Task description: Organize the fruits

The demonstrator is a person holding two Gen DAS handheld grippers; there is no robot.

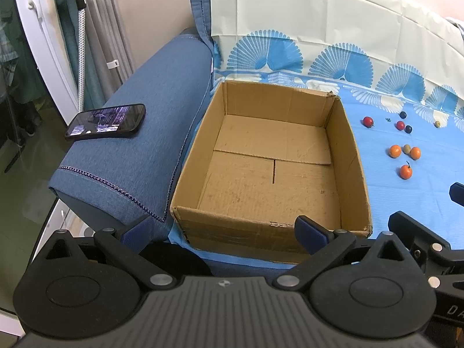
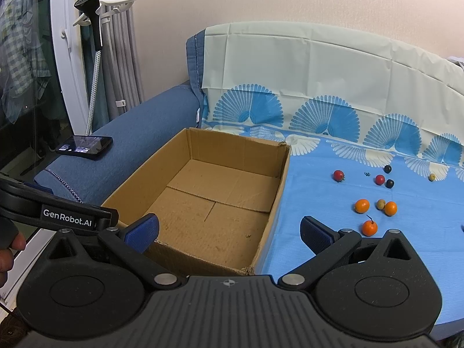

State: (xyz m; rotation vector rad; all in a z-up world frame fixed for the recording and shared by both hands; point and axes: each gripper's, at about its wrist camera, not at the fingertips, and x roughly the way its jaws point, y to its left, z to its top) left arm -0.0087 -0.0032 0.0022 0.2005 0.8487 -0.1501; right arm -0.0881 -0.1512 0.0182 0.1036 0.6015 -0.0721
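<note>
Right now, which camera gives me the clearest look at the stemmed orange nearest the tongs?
The right wrist view: the stemmed orange sits close, large, just beyond the right tongs' open fingers, stem visible. The left wrist view shows the same fruit smaller, far off to the right of the cardboard box.

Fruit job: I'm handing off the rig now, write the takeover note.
Left gripper: open, holding nothing, at the near edge of the cardboard box.
Right gripper: open, holding nothing, over the box's near right corner.
Box sits on the blue cloth, nothing in it.
Fruits lie on the cloth right of the box: three oranges, nearest; two red fruits; dark and greenish small ones.
Done: nothing placed. Left: all the fruit.
</note>
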